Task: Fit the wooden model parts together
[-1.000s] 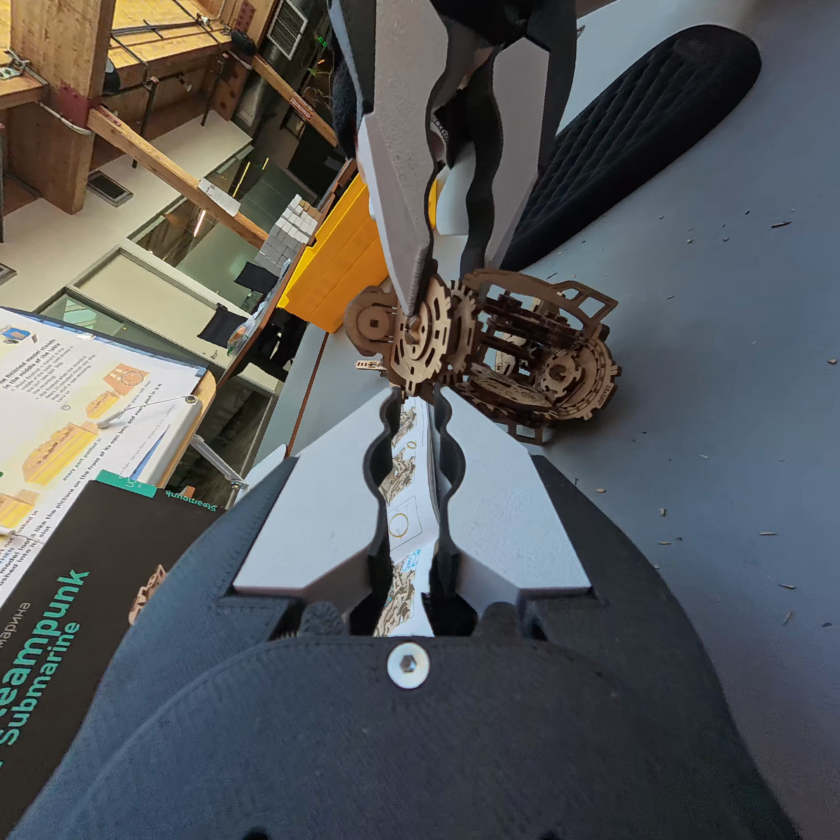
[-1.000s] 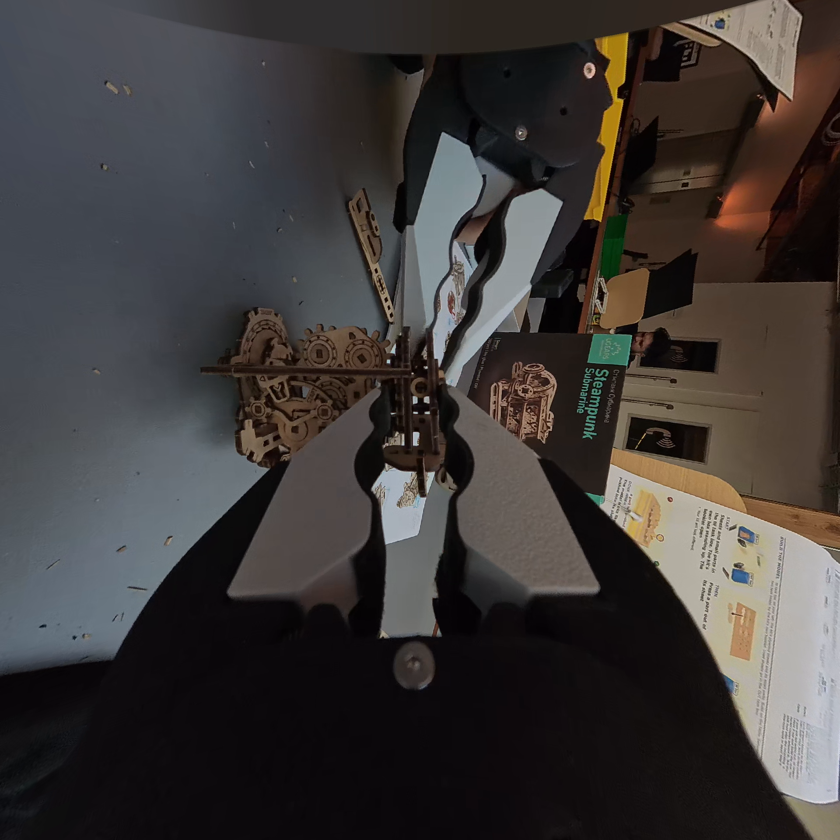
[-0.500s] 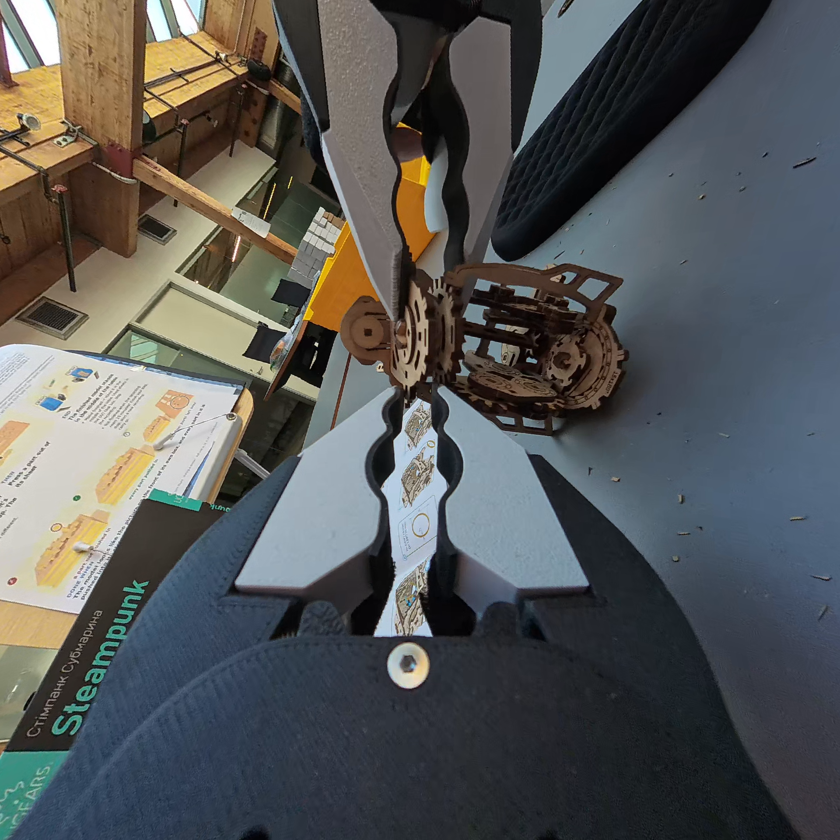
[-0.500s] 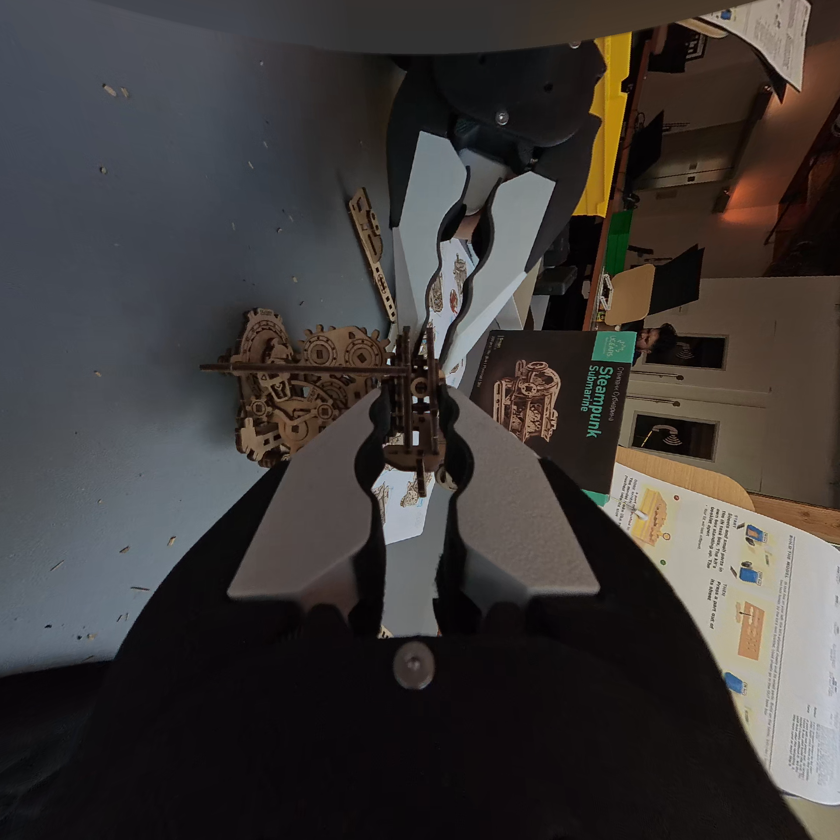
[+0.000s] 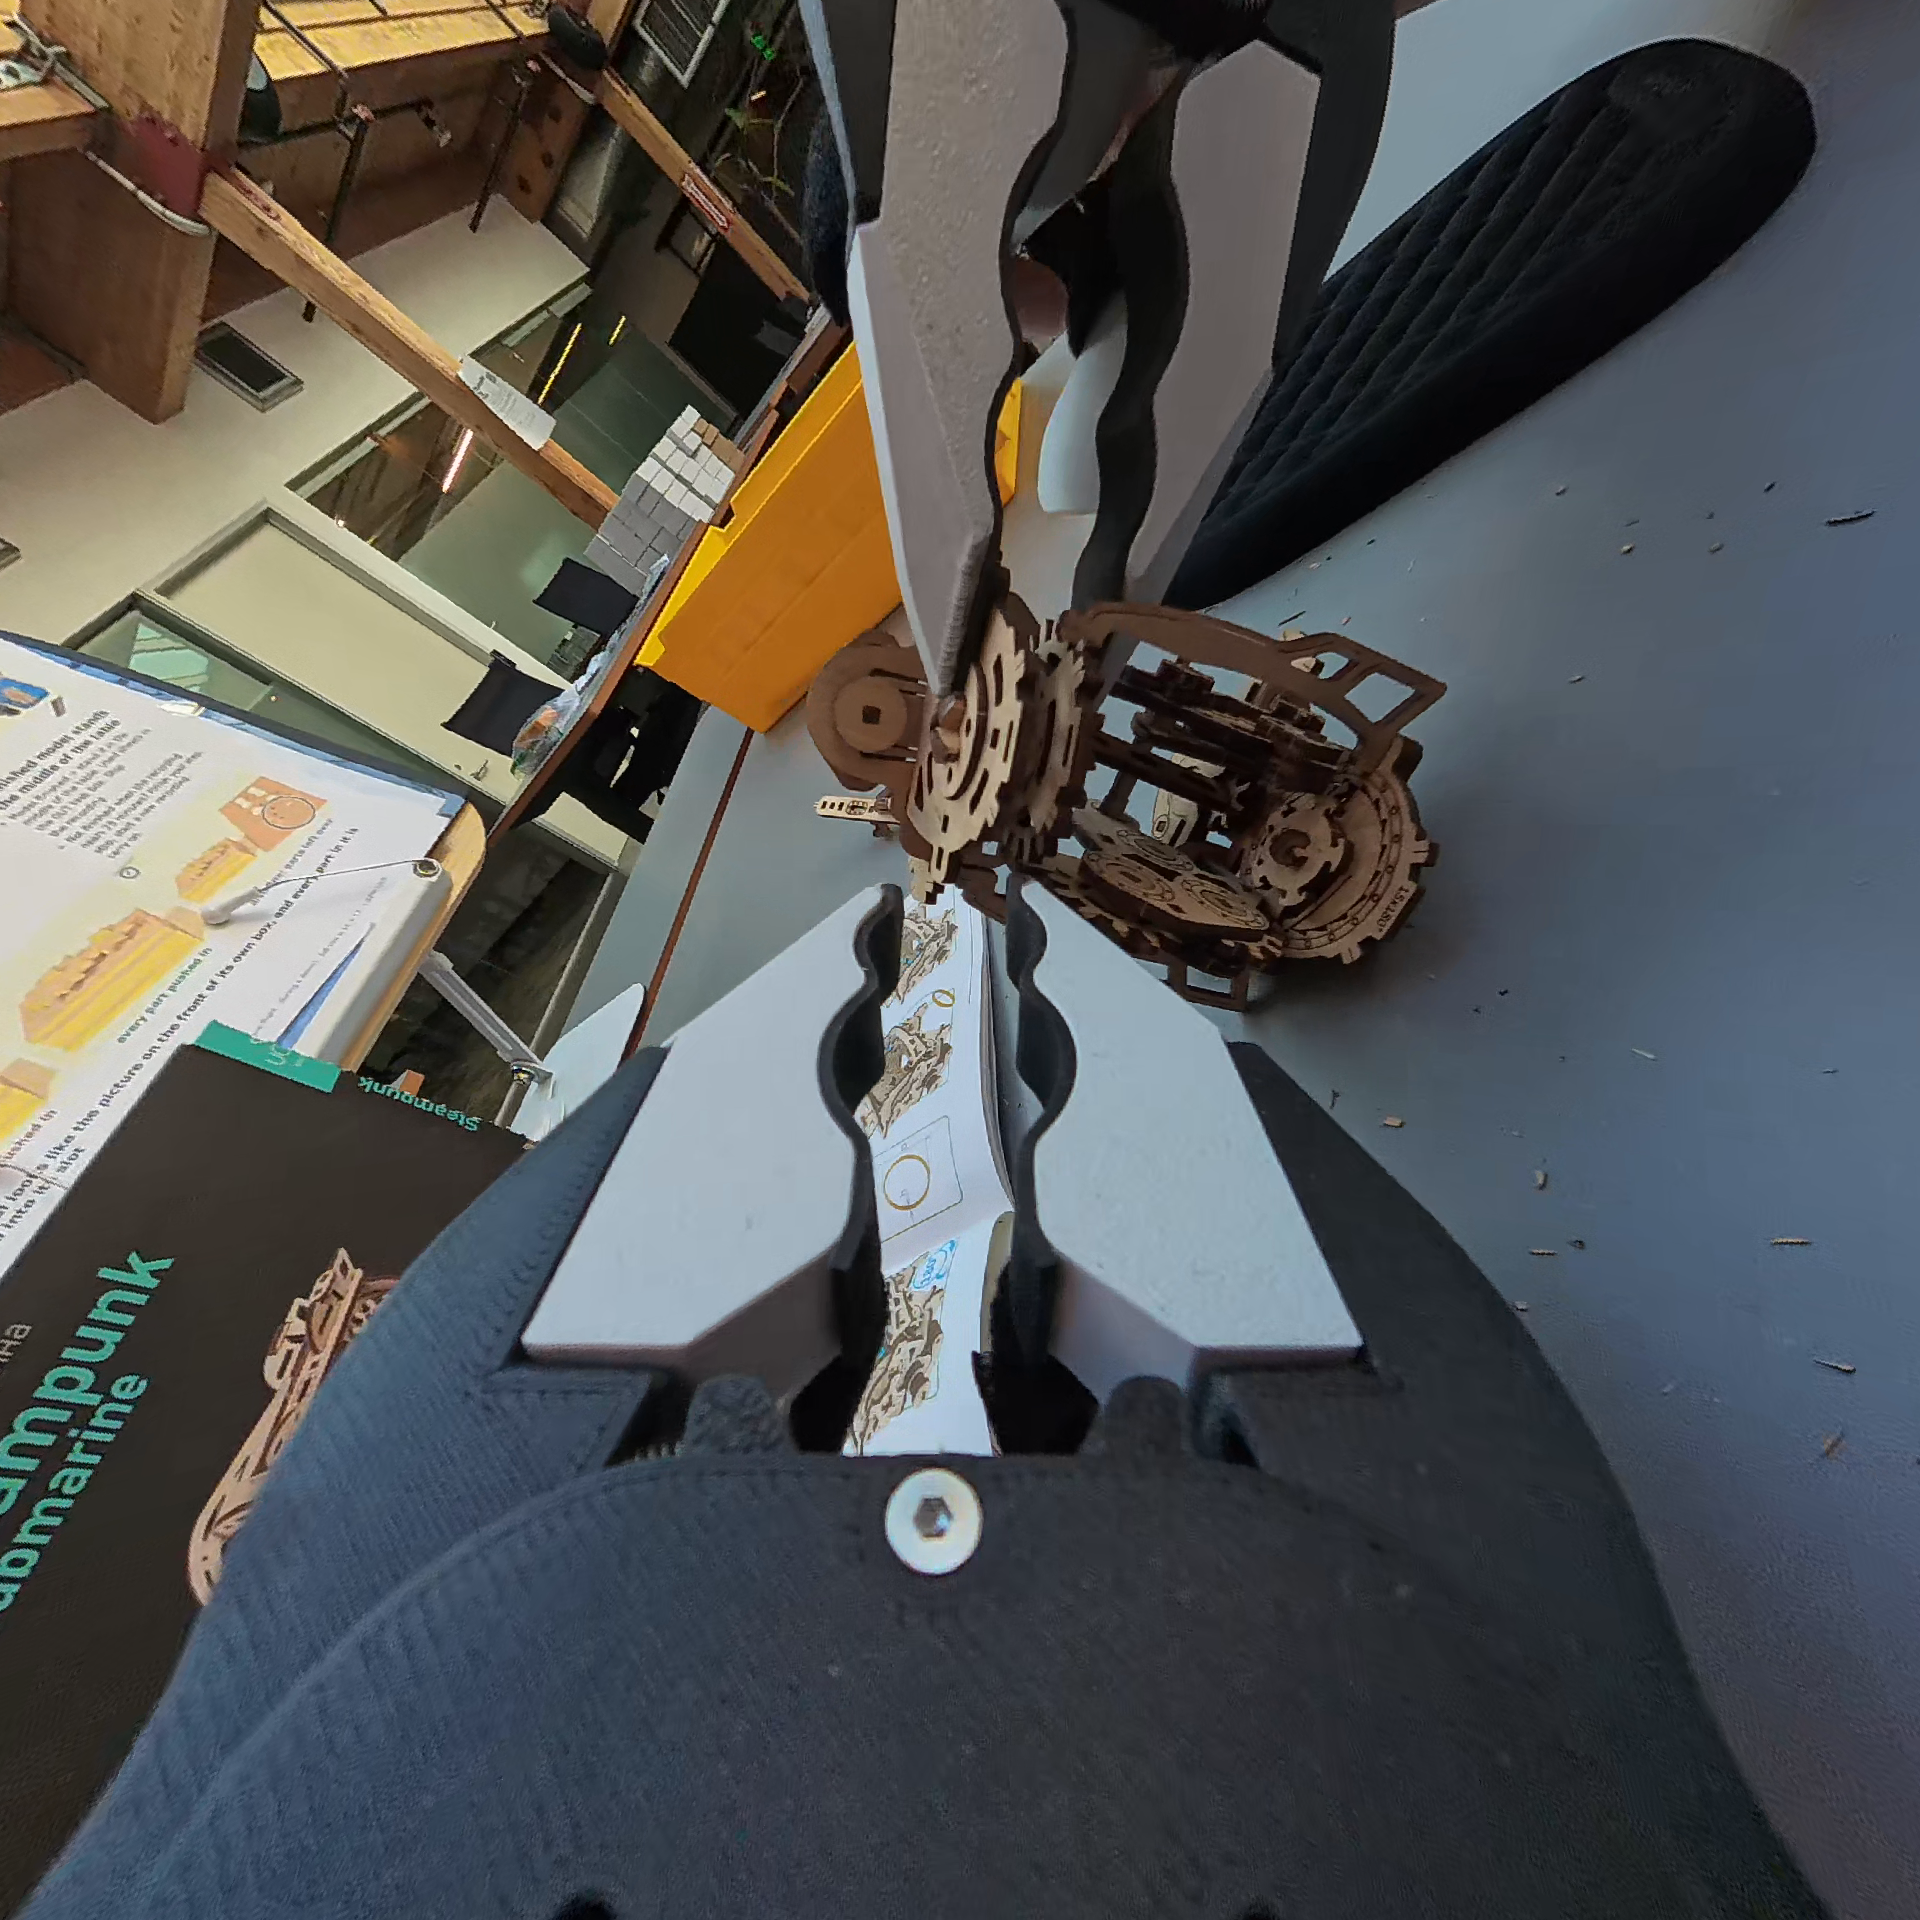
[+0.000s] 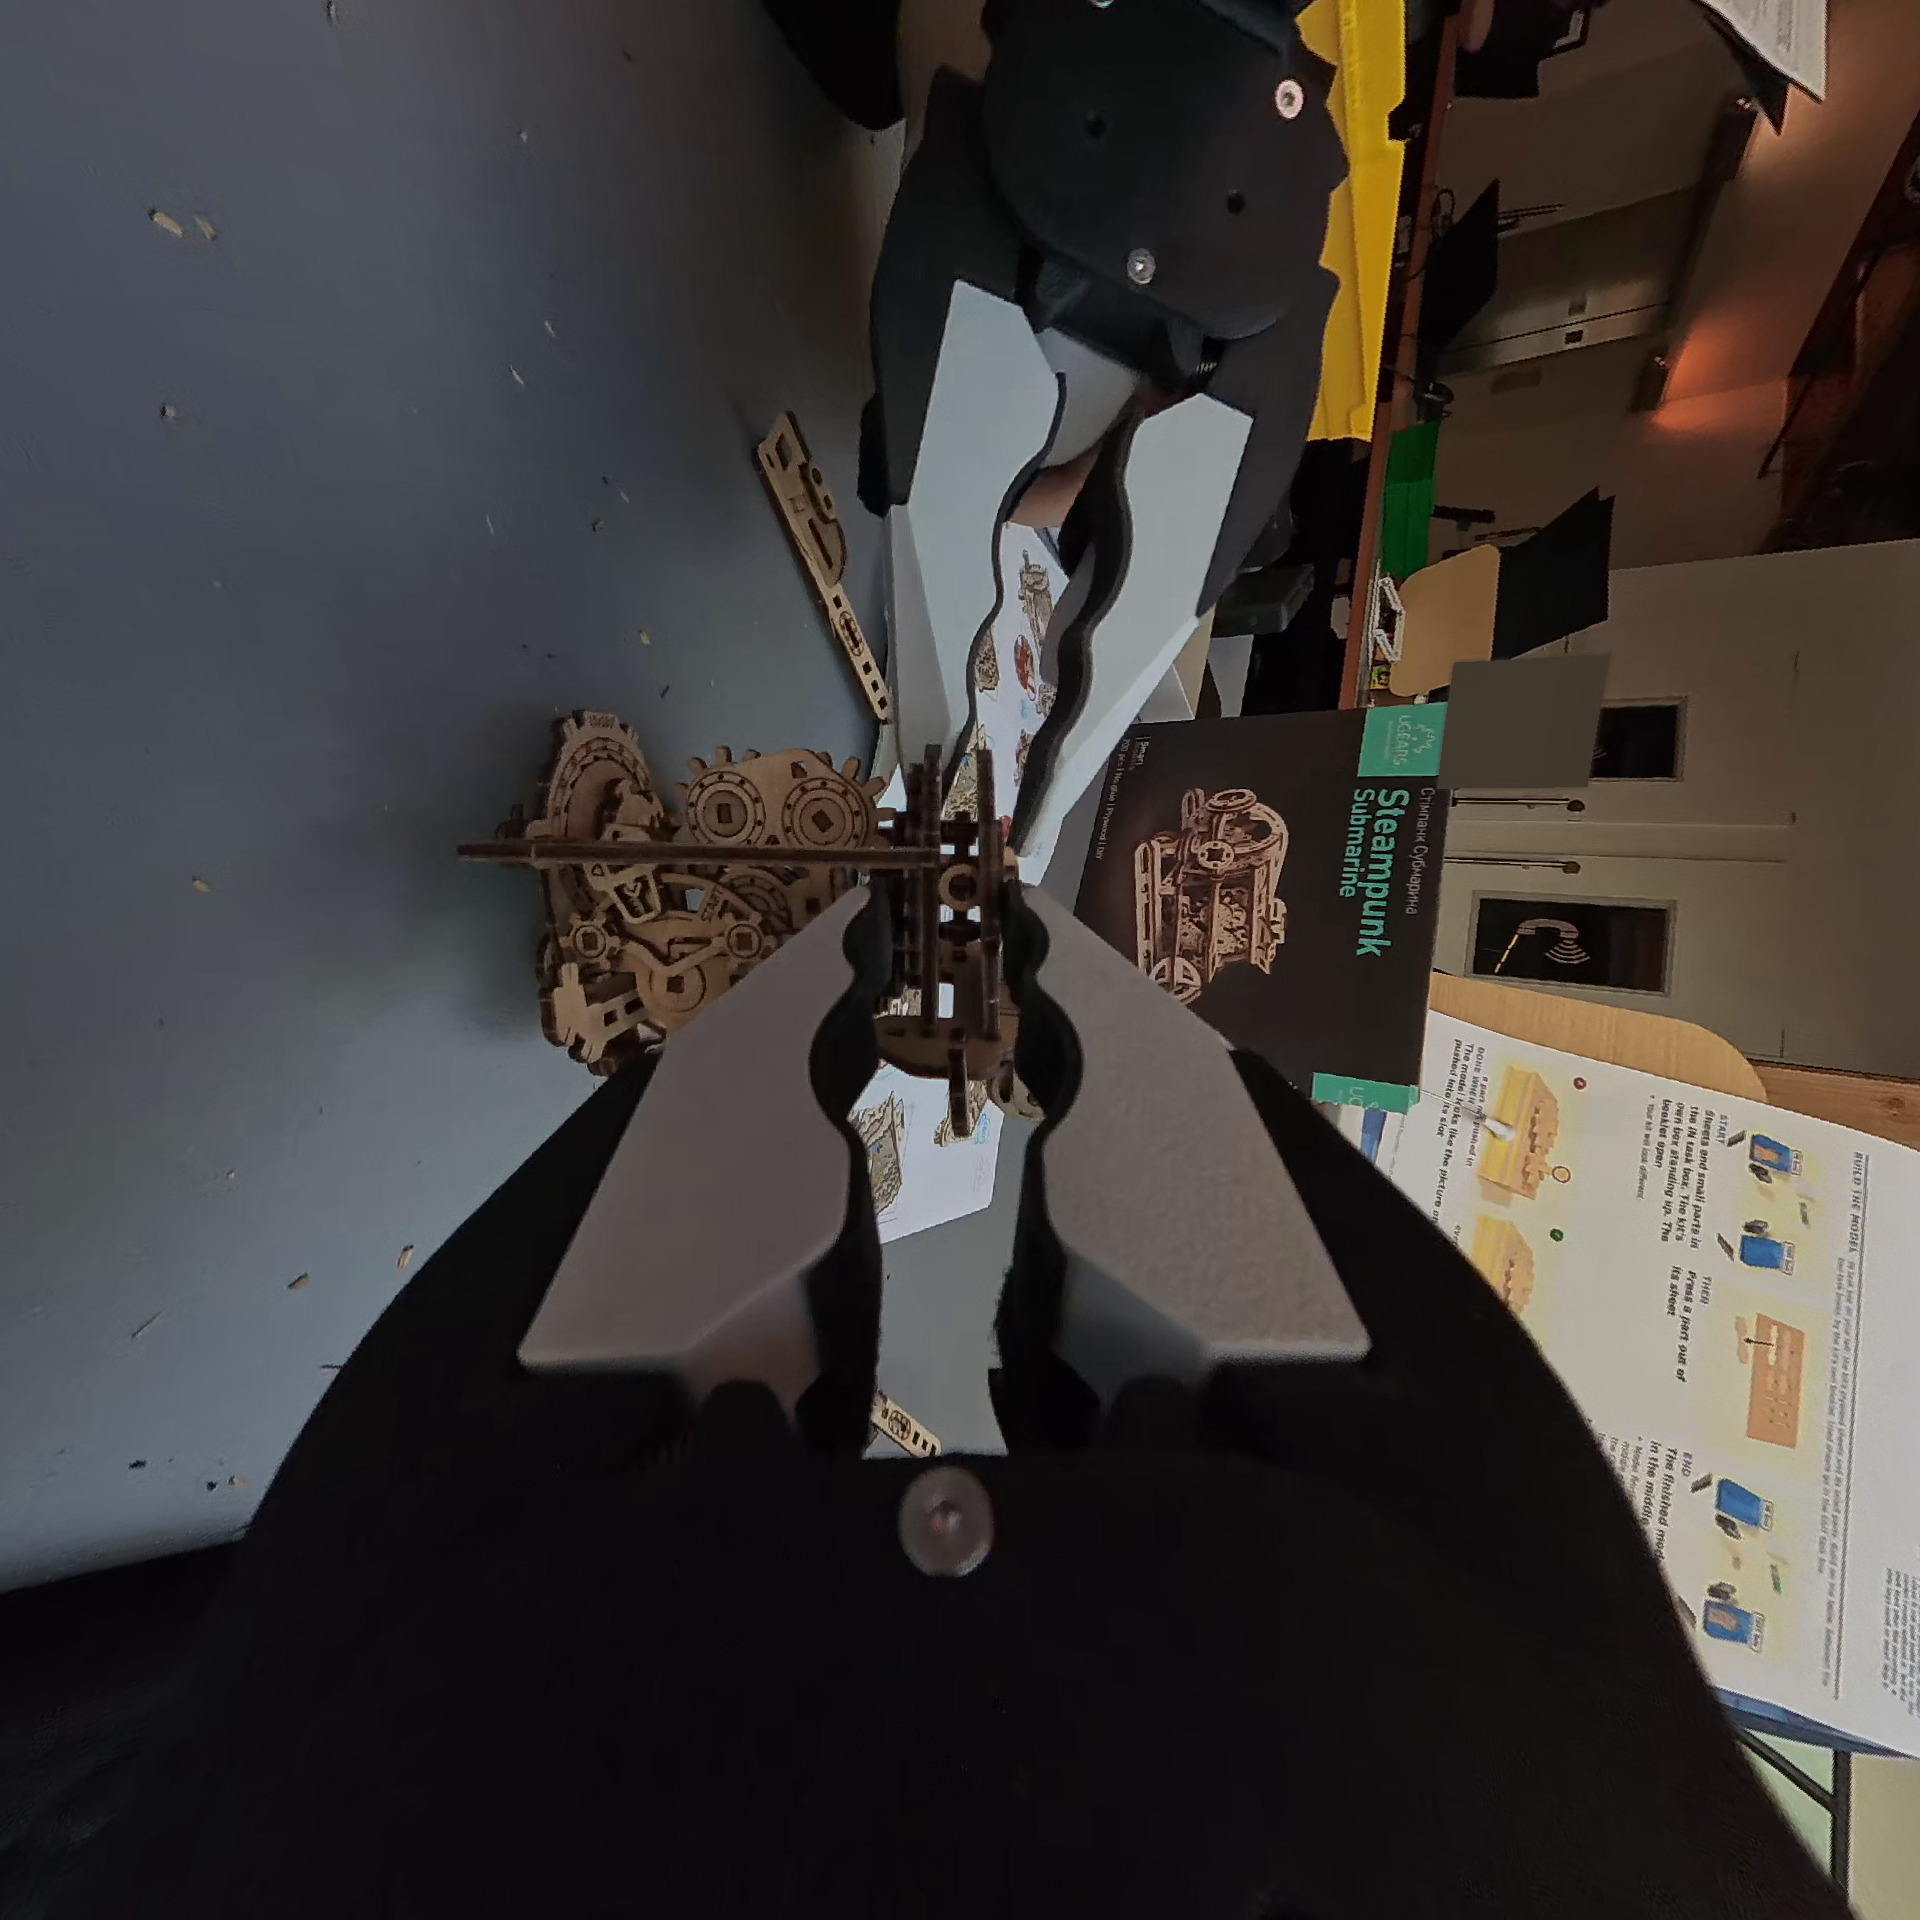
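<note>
A brown wooden gear model [image 5: 1195,790] rests on the grey table [image 5: 1662,1039]. My right gripper [image 6: 940,894] is shut on the model's stack of gears [image 6: 945,935]. In the left wrist view it [image 5: 1029,634] comes down from above onto the same gears. My left gripper [image 5: 954,899] meets the stack from the opposite side, its tips a narrow gap apart and pinching the stack's lower edge. The rest of the model [image 6: 675,883] stretches left over the table. The contact at the left tips is partly hidden.
An instruction booklet [image 5: 914,1174] lies under the grippers. A black kit box [image 6: 1268,894] and a printed sheet [image 6: 1714,1351] are beside it. A loose wooden strip [image 6: 821,561] lies on the table. A black cushion [image 5: 1507,291] and a yellow bin [image 5: 790,582] stand farther off. The grippers are tip to tip, or close to it.
Both grippers and the model have tilted together, so the background swings in both views. The model keeps its place in each gripper. Both grips are unchanged.
</note>
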The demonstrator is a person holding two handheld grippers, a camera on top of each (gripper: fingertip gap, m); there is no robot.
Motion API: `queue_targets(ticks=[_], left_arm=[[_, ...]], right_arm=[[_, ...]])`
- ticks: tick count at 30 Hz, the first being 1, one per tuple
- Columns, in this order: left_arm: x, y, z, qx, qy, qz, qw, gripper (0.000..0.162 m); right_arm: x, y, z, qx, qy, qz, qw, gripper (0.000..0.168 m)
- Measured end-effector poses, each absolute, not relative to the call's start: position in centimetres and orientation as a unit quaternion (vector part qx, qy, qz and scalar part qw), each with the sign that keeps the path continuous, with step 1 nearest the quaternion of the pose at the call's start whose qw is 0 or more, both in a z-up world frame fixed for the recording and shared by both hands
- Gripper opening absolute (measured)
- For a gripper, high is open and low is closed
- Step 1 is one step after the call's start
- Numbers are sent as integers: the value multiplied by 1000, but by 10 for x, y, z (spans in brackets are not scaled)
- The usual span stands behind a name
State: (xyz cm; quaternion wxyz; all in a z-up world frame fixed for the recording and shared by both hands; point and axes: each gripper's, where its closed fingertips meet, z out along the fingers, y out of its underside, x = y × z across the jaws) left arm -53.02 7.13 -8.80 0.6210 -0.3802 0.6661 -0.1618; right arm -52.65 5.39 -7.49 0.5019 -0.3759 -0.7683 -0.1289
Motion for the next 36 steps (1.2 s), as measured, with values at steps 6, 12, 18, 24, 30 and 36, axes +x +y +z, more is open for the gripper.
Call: queue_targets(ticks=[6, 12, 18, 24, 30, 36], left_arm=[[-530, 71, -88, -373, 668, -154, 625, 16], [-530, 72, -90, -365, 672, -141, 628, 11], [-531, 72, -87, -360, 670, -136, 635, 5], [-530, 68, -87, -348, 674, -139, 636, 10], [-528, 69, -85, -354, 671, -139, 637, 12], [-528, 72, -90, -373, 672, -151, 622, 16]], right_arm=[[-526, 58, -76, -393, -762, -118, 501, 19], [-527, 59, -77, -402, -767, -107, 489, 20], [-526, 61, -78, -416, -768, -110, 475, 20], [-526, 59, -79, -416, -768, -109, 474, 20], [-525, 57, -78, -411, -767, -110, 480, 20], [-524, 58, -72, -409, -755, -106, 502, 20]])
